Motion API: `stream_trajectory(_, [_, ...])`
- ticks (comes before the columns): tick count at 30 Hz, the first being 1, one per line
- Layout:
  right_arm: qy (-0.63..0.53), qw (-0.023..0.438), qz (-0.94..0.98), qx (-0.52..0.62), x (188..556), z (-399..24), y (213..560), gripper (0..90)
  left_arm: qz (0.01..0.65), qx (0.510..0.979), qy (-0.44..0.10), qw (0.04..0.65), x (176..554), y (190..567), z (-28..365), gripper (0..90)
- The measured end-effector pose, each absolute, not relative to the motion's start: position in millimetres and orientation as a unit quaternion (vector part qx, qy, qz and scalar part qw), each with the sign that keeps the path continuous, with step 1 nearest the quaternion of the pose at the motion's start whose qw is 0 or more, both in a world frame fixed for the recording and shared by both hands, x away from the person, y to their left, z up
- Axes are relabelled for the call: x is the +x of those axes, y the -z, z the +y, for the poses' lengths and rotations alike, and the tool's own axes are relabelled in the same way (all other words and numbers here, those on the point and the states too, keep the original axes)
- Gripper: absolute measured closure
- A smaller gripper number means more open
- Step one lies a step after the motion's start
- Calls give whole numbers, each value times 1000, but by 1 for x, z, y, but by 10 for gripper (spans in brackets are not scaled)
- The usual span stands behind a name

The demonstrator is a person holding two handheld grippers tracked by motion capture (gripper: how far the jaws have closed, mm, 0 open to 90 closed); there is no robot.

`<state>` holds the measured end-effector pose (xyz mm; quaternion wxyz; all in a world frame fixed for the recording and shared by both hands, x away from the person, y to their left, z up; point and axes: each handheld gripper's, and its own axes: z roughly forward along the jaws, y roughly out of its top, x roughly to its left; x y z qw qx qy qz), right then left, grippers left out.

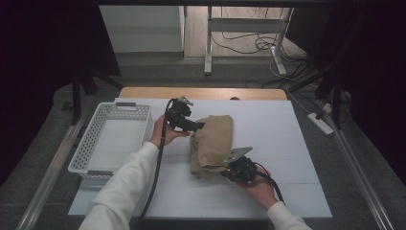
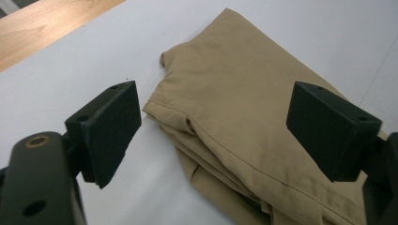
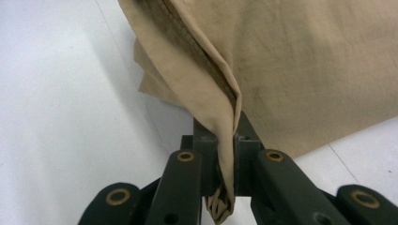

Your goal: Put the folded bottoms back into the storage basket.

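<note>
Two grippers at one folded tan cloth [image 1: 212,145] on the white bench [image 1: 287,143].

My right gripper [image 3: 226,154] is clamped on a bunched fold at the cloth's near edge; the pads are buried in fabric, so I cannot see them, and the pinched end pokes out crumpled beneath the jaws. From above, the same right gripper [image 1: 230,168] sits at the cloth's near right corner, its tips lost under the grey plate. My left gripper [image 2: 213,133] has its jaws spread wide, one on either side of the cloth's stitched corner, touching nothing. From above, this left gripper [image 1: 198,126] meets the cloth's far left edge. A white basket [image 1: 91,143] stands left, its near rim partly hidden by my sleeve [image 1: 122,187].
</note>
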<state>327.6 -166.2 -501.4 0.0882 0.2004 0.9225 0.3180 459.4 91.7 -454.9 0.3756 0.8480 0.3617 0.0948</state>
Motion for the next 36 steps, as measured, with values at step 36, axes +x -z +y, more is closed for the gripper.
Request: stream_trajectory(36, [-317, 88, 923, 198, 328, -166, 502, 836, 371, 868, -78, 321, 500, 490, 68, 195])
